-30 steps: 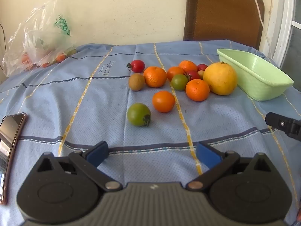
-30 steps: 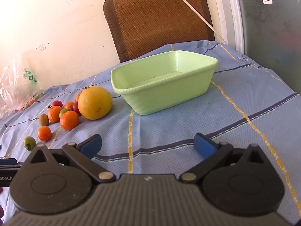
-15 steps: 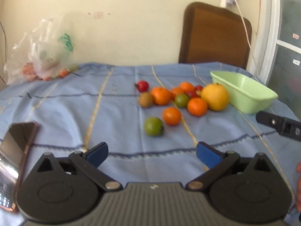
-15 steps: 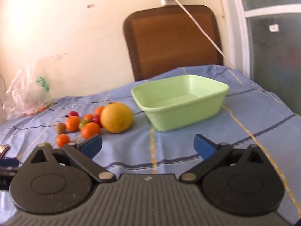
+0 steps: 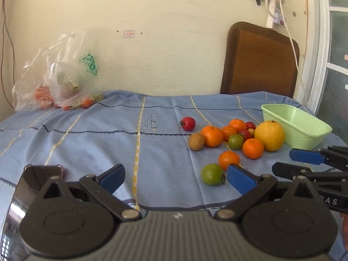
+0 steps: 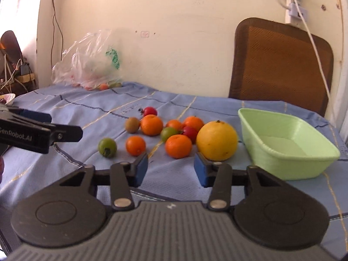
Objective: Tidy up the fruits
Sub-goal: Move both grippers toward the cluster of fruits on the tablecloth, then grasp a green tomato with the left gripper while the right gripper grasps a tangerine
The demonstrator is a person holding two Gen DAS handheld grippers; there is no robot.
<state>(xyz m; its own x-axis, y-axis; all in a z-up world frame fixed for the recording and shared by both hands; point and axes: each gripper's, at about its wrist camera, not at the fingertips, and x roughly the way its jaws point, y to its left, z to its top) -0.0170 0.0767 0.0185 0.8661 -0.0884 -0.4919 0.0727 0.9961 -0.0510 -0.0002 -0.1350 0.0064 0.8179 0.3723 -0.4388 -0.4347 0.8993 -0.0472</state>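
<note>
Although the fruits [image 6: 174, 134] are meant to be sorted, every one of them sits loose on the blue cloth of the tabletop [image 6: 87, 108] at mid-frame of the right wrist view, just left of the pale green tub [image 6: 289, 150], which is empty. So the task looks barely begun, with the whole pile left to move.

The cluster runs roughly left to right across the frame: a green tomato [image 6: 107, 147] at its left end, oranges and red tomatoes in the middle, and a big yellow citrus [image 6: 216, 140] at its right end, just beside the tub. The tub's long axis runs from the lower right of the frame back toward the chair [image 6: 280, 65], its open side up.

The right gripper [image 6: 170, 169] is closing with nothing between its blue pads, low in the frame in front of the pile. The left gripper [image 5: 174, 177] is spread wide and empty; in its own view the green tomato sits near its right pad. A plastic bag [image 6: 89, 63] of produce lies well apart in the upper left.
</note>
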